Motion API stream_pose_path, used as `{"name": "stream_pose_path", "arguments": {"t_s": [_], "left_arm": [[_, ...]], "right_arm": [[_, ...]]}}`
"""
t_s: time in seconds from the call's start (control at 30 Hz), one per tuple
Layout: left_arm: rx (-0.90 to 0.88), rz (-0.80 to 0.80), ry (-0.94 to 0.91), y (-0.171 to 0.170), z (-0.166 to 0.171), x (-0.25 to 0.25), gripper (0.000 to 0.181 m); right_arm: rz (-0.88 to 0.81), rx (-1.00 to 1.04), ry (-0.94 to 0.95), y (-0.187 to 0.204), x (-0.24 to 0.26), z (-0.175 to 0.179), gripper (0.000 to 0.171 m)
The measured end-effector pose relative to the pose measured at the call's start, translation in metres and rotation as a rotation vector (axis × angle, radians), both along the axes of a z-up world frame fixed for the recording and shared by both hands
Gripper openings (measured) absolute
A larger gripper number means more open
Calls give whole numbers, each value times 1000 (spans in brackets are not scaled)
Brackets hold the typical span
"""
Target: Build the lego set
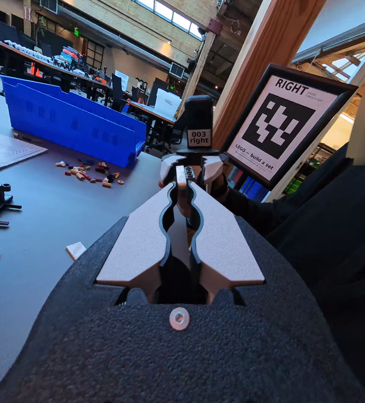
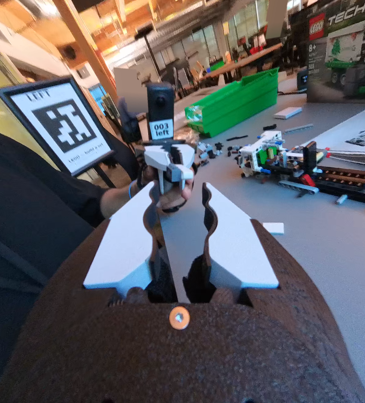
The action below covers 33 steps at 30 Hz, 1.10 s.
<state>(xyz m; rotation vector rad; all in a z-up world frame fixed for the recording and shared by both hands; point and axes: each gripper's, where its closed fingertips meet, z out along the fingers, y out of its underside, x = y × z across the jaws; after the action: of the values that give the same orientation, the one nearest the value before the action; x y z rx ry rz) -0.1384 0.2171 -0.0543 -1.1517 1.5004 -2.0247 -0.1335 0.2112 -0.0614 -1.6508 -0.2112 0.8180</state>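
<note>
My left gripper (image 1: pixel 181 185) is shut on a small white piece with a dark grey studded brick (image 1: pixel 189 173) on it, held in the air above the grey table (image 1: pixel 57 218). It also shows in the right wrist view (image 2: pixel 174 169), holding the grey and white piece (image 2: pixel 177 173). My right gripper (image 2: pixel 179 185) is open and empty. It faces the left gripper at close range, with its white fingers (image 1: pixel 213 169) on either side of the held piece. The partly built white truck model (image 2: pixel 271 157) lies on the table to the right.
A blue bin (image 1: pixel 74 122) has loose small pieces (image 1: pixel 90 172) in front of it. There is a green bin (image 2: pixel 231 104), the set's box (image 2: pixel 347 54) and an instruction booklet (image 2: pixel 351 139). A white tile (image 1: pixel 75 250) lies on the table. A framed marker sign (image 1: pixel 286 126) stands beside a wooden post. The tips of both grippers are at nearly the same place. The partly built white truck model (image 2: pixel 271 157) is about equally far from each gripper, around 20 cm.
</note>
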Motion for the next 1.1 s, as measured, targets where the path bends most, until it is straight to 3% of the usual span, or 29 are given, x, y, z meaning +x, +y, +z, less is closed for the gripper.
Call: {"name": "stream_pose_path", "arguments": {"t_s": [0.1, 0.23, 0.7, 0.87, 1.0, 1.1], "left_arm": [[3, 17, -10, 0, 1, 1, 6], [-39, 0, 8, -1, -1, 2, 6], [8, -6, 8, -14, -5, 4, 6], [20, 6, 40, -7, -7, 10, 6], [82, 96, 63, 19, -5, 23, 6], [99, 171, 88, 47, 4, 36, 6]], "right_arm": [[26, 46, 92, 1, -4, 9, 29], [-15, 80, 27, 4, 0, 6, 20], [118, 74, 83, -7, -2, 3, 14], [94, 52, 67, 0, 4, 0, 17], [-90, 67, -150, 14, 40, 2, 25], [-336, 16, -305, 30, 100, -6, 32]]}}
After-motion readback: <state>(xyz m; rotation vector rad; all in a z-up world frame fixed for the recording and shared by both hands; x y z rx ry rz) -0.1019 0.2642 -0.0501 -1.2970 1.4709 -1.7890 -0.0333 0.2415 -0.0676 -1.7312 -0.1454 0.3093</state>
